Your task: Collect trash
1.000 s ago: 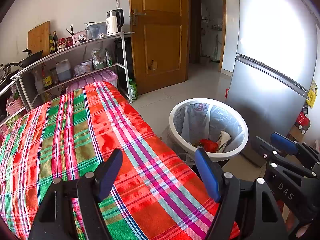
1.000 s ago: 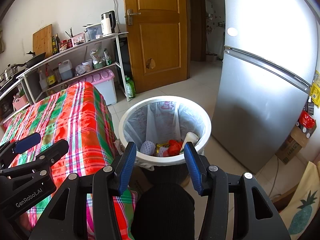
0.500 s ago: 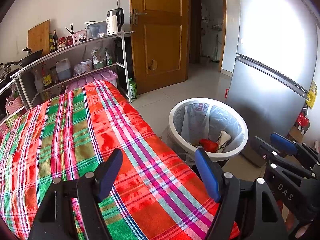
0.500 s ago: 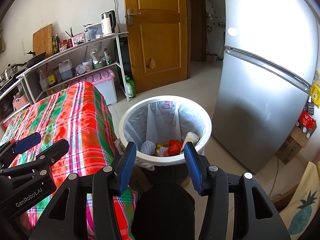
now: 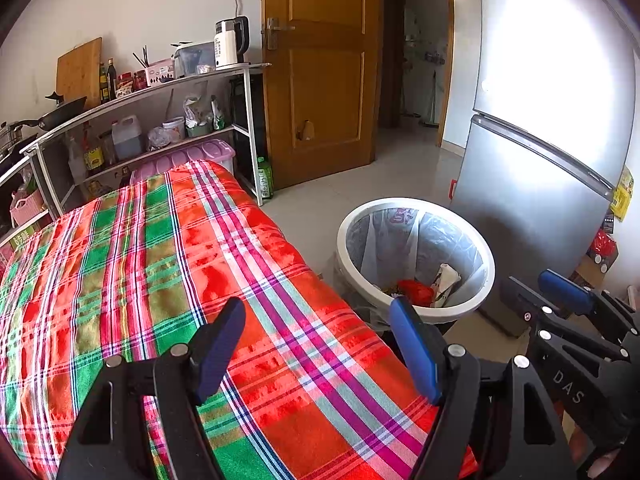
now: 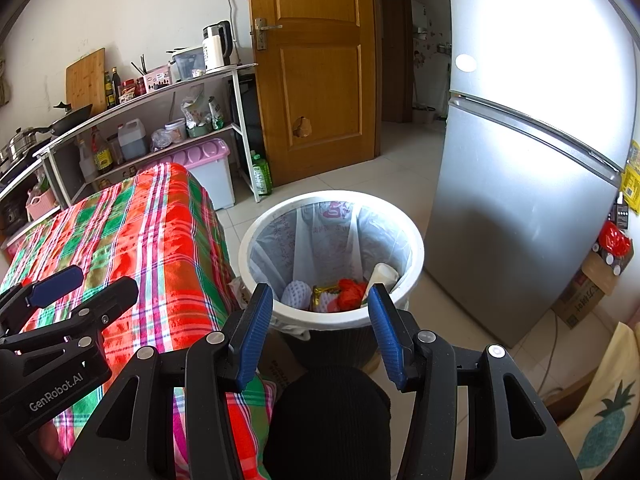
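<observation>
I see both hand-held grippers, left (image 5: 316,344) and right (image 6: 320,332), spread, empty. Trash (image 6: 344,292) lies in bin (image 6: 416,240) beside cloth-covered surface (image 5: 160,264). I judge collection finished; next I scan for leftovers.

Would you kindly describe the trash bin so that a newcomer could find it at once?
Start at the tall silver fridge; on the tiled floor between it and the table with the plaid cloth stands the trash bin. It alone is round, with a white rim, a clear bag liner and red and white rubbish inside.
</observation>
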A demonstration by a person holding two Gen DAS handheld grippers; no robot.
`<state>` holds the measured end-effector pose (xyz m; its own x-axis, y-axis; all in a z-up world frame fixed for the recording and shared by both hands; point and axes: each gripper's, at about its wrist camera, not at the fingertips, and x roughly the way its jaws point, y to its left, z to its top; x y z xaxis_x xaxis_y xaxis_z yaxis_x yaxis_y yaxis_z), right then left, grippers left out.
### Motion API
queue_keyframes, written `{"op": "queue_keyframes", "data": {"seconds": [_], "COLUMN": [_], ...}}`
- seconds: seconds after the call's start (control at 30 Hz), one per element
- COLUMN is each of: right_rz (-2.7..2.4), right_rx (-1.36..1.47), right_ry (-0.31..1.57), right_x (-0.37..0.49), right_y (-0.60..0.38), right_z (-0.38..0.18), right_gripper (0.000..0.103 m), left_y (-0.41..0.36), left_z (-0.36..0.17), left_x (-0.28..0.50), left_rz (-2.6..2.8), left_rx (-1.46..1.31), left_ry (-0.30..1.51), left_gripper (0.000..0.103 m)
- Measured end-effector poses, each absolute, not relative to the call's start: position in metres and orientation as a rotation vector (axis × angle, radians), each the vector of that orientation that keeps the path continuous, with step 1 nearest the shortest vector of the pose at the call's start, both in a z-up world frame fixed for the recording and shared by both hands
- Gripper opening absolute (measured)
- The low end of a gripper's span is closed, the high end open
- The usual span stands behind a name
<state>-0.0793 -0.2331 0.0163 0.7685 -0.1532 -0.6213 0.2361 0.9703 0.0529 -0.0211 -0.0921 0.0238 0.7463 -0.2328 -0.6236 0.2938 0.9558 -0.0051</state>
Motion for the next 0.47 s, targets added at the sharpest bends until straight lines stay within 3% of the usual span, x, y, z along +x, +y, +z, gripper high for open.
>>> {"op": "queue_keyframes", "data": {"seconds": [0.47], "right_rz": [-0.213], "right_rx": [0.135], "right_ry": [0.661], "right_x": [-0.0806], "right_y": [-0.2325], "right_z": [0.0153], "right_gripper": [0.051], "left_y": [-0.0928], "left_z": [0.0239], "left_x": [-0.0211], "left_rz": [-0.288], "left_rx": [0.092], "left_ry": [0.670], "left_gripper": [0.076]}}
